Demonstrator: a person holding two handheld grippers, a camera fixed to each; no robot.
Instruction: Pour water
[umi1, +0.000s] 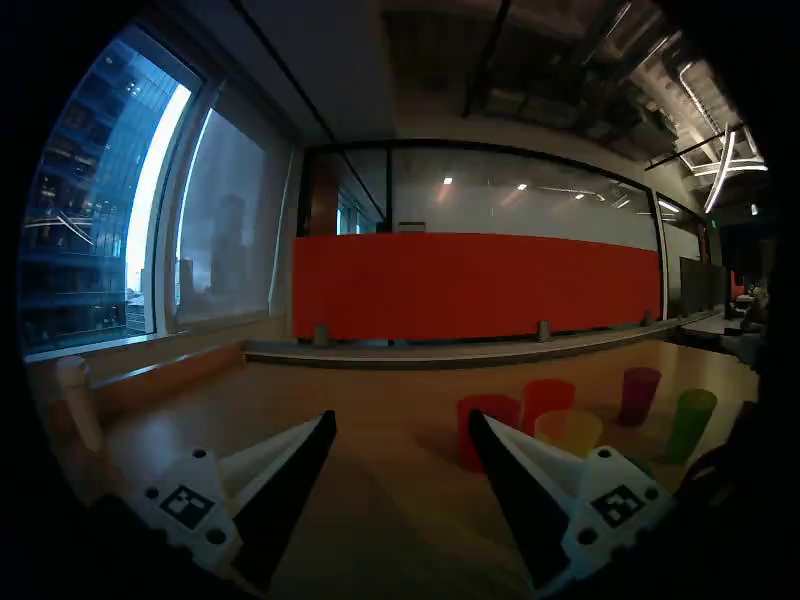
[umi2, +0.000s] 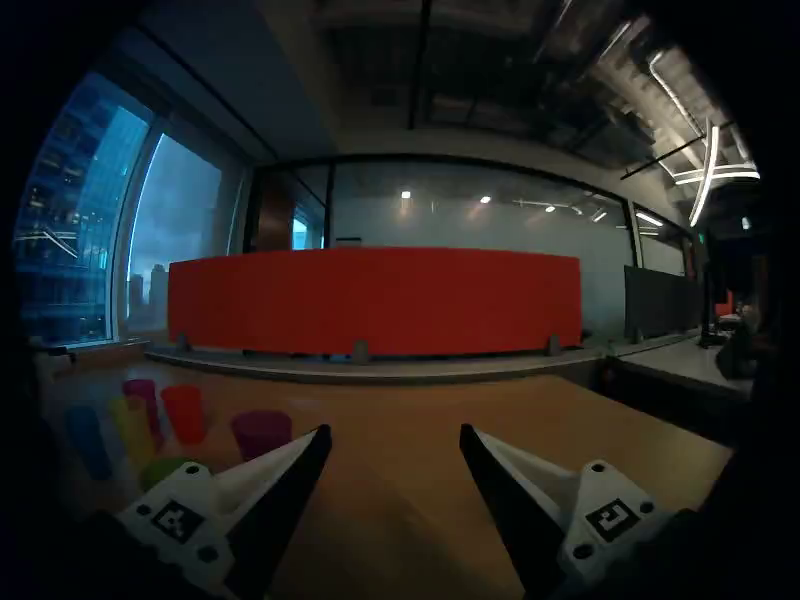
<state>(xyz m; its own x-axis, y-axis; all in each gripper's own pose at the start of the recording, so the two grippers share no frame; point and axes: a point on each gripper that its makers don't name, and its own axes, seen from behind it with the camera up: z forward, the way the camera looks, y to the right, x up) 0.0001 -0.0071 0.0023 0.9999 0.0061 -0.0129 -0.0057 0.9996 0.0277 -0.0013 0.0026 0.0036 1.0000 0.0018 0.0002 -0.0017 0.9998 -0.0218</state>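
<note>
My left gripper (umi1: 402, 422) is open low over the wooden table (umi1: 390, 500), nothing between its fingers. Just beyond its right finger stands a group of plastic cups: a red cup (umi1: 486, 428), an orange-red cup (umi1: 547, 400), a yellow cup (umi1: 568, 432), a purple cup (umi1: 640, 394) and a green cup (umi1: 691, 420). My right gripper (umi2: 395, 432) is also open and empty over the same table (umi2: 420, 450). To its left stand a purple cup (umi2: 261, 432), an orange cup (umi2: 184, 412), a yellow cup (umi2: 131, 430), a blue cup (umi2: 90, 440) and a green cup (umi2: 165, 470).
A red partition (umi1: 475, 285) with glass above runs along the table's far edge (umi2: 375, 300). Large windows (umi1: 100, 240) fill the left wall. A pale upright object (umi1: 78, 400) stands at the far left of the table. Another desk (umi2: 690, 365) lies to the right.
</note>
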